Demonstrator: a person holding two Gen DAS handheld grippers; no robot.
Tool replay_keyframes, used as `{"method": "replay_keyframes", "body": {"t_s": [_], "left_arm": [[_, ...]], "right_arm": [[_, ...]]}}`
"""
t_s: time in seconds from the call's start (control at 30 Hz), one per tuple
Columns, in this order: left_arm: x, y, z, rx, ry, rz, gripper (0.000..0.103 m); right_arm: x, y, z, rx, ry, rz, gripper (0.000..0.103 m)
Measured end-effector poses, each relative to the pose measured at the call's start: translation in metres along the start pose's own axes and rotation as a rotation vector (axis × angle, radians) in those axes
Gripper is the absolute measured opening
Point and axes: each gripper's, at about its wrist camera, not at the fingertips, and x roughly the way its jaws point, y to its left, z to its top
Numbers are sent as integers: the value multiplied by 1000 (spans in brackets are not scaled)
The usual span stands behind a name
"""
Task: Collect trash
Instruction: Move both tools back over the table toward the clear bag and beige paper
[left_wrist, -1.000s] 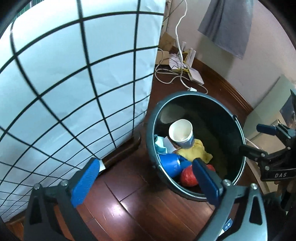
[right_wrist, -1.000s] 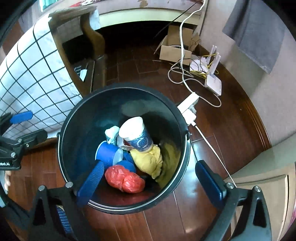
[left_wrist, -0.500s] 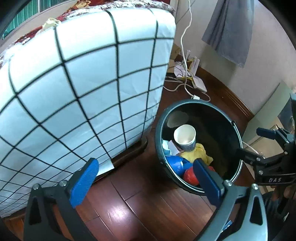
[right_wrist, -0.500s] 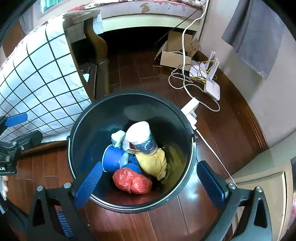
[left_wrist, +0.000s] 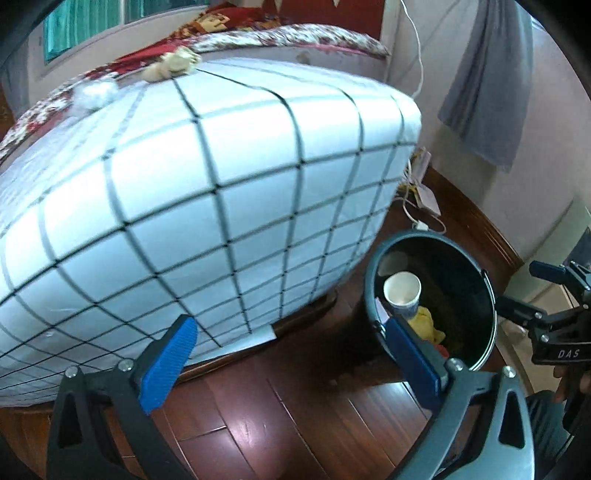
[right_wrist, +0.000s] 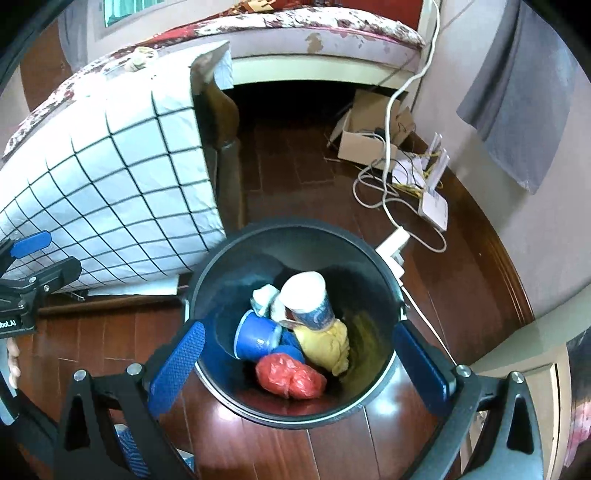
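A dark round trash bin (right_wrist: 384, 376) stands on the wooden floor; it also shows in the left wrist view (left_wrist: 480, 354). Inside lie a white paper cup (right_wrist: 308, 301), a blue cup (right_wrist: 255, 338), a red plastic bag (right_wrist: 290, 376) and a yellow cloth (right_wrist: 327, 345). My right gripper (right_wrist: 295, 365) is open and empty above the bin. My left gripper (left_wrist: 291, 358) is open and empty, left of the bin, facing the table. On the table's checked cloth (left_wrist: 207, 206) lie a crumpled beige wad (left_wrist: 171, 64) and a white wad (left_wrist: 94, 92).
A table side and leg (right_wrist: 225, 155) stand left of the bin. A cardboard box (right_wrist: 365, 136), white cables (right_wrist: 391, 192) and a router (right_wrist: 434, 199) lie on the floor by the wall. A grey cloth (right_wrist: 517, 92) hangs on the wall. A bed (right_wrist: 314, 26) is behind.
Both grippers have risen and pulled back from the bin. The left wrist view has tilted up, so the table top with its two wads has come into view.
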Motion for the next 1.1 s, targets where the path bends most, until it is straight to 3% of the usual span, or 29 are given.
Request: {"method": "replay_keyframes", "body": {"t_s": [0.7, 1.1], "left_arm": [[-74, 59, 47, -113, -186, 73, 102], [-80, 126, 85, -167, -255, 192, 102]], "right_arm": [[-62, 72, 81, -110, -193, 89, 103], [-75, 125, 158, -176, -300, 201, 103]]}}
